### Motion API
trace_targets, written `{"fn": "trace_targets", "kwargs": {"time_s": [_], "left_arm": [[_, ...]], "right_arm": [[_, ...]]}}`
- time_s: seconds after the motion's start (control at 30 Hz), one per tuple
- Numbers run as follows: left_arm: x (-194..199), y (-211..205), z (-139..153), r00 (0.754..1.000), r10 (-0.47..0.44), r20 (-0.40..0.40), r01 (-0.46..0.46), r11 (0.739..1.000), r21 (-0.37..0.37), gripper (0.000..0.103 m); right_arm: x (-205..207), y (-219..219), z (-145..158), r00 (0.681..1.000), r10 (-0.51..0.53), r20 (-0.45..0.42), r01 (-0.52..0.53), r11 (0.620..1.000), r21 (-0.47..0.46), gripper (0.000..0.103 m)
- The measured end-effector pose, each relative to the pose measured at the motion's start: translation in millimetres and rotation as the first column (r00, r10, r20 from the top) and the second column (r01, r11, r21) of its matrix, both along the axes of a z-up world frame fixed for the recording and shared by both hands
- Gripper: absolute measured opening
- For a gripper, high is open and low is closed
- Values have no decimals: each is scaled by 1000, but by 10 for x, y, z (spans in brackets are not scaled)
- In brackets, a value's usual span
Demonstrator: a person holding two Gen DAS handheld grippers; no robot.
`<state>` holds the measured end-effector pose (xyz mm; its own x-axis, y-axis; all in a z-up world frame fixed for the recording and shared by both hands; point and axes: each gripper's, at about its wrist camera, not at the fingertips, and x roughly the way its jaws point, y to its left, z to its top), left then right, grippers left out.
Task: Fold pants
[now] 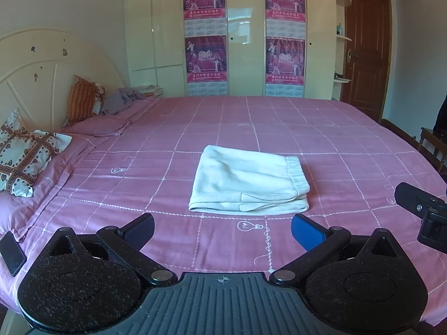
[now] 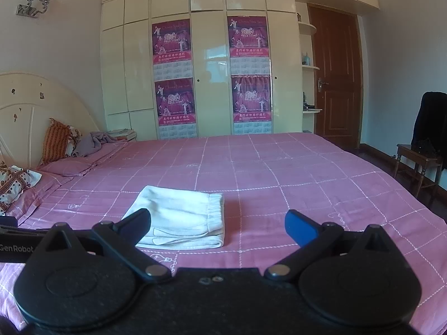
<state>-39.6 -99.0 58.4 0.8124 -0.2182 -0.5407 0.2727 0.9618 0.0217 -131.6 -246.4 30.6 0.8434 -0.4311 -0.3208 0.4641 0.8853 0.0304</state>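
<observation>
Lying folded into a neat rectangle, cream pants (image 1: 248, 180) rest near the middle of a pink checked bed (image 1: 321, 139), seen from the left wrist; the left hand-held gripper (image 1: 222, 227) hovers just short of them, fingers spread, holding nothing. From the right wrist, the right hand-held gripper (image 2: 218, 227) is likewise spread and empty, its left finger (image 2: 137, 224) overlapping the pants (image 2: 184, 217).

Both low views share pants (image 1: 247, 180).
</observation>
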Motion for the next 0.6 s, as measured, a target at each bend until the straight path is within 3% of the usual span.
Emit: {"fn": "trace_targets", "kwargs": {"time_s": [0.6], "left_arm": [[3, -19, 13, 1000, 0, 4, 0, 1000, 0, 103]], "right_arm": [[13, -8, 8, 1000, -2, -2, 2, 1000, -1, 103]]}}
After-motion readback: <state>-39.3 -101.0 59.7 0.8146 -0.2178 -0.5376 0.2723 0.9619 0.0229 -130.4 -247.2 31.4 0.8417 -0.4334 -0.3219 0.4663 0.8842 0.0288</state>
